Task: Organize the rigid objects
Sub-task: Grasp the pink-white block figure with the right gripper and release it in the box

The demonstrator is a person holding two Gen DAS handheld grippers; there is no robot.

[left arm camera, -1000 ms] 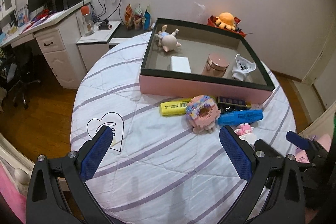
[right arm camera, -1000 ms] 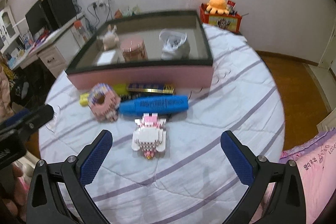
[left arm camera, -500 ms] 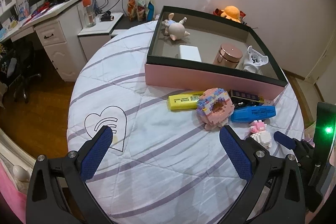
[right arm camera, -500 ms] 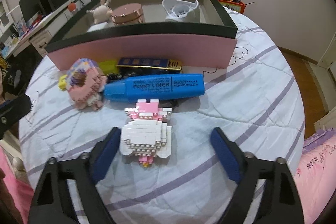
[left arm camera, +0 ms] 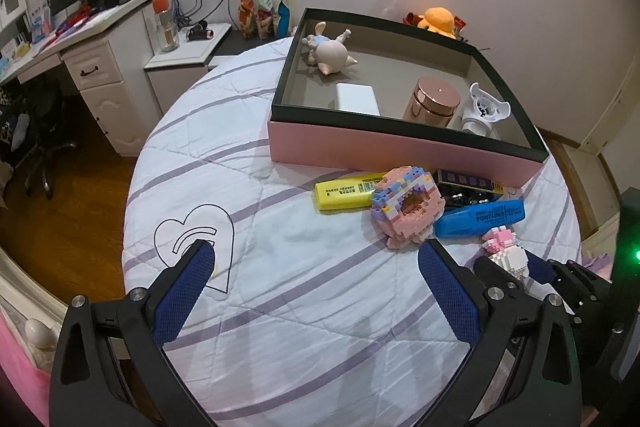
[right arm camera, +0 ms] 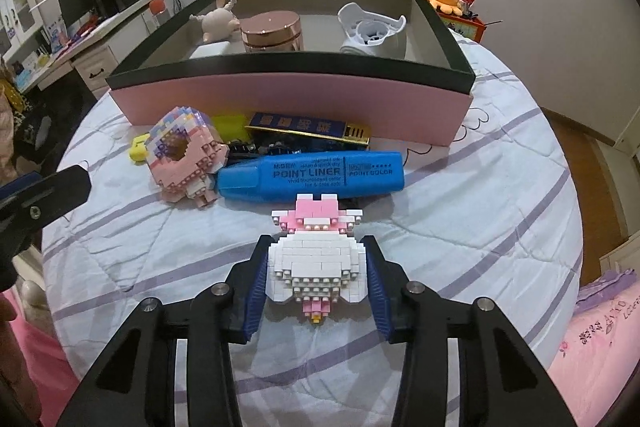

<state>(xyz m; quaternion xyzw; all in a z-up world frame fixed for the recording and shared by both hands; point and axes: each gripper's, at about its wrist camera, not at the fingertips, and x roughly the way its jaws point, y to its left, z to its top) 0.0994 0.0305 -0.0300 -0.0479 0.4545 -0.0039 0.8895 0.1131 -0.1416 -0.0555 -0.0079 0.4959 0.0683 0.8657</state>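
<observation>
A white and pink block figure [right arm camera: 316, 263] lies on the striped bed cover [right arm camera: 460, 227] in front of a blue highlighter [right arm camera: 312, 175]. My right gripper [right arm camera: 316, 241] has its jaws closing on the figure, and both blue pads touch its sides. The left wrist view shows the same figure [left arm camera: 506, 255] low on the right. My left gripper [left arm camera: 316, 251] hovers open over the cover with nothing between its fingers. A pink donut-shaped block figure [left arm camera: 406, 207] and a yellow highlighter [left arm camera: 344, 191] lie just beyond it.
A pink box with a black rim [right arm camera: 288, 99] stands behind the loose items. It holds a pig figurine [left arm camera: 330, 53], a white block [left arm camera: 358, 99], a rose-gold jar [left arm camera: 430, 101] and a white plastic piece [left arm camera: 486, 111]. A dark blue and gold pack [right arm camera: 308, 127] lies against the box wall. A desk [left arm camera: 96, 63] stands to the left.
My right gripper came down over the white and pink block figure, and its jaws went from wide open to touching the figure's sides. The left gripper has stayed open and nearly still.
</observation>
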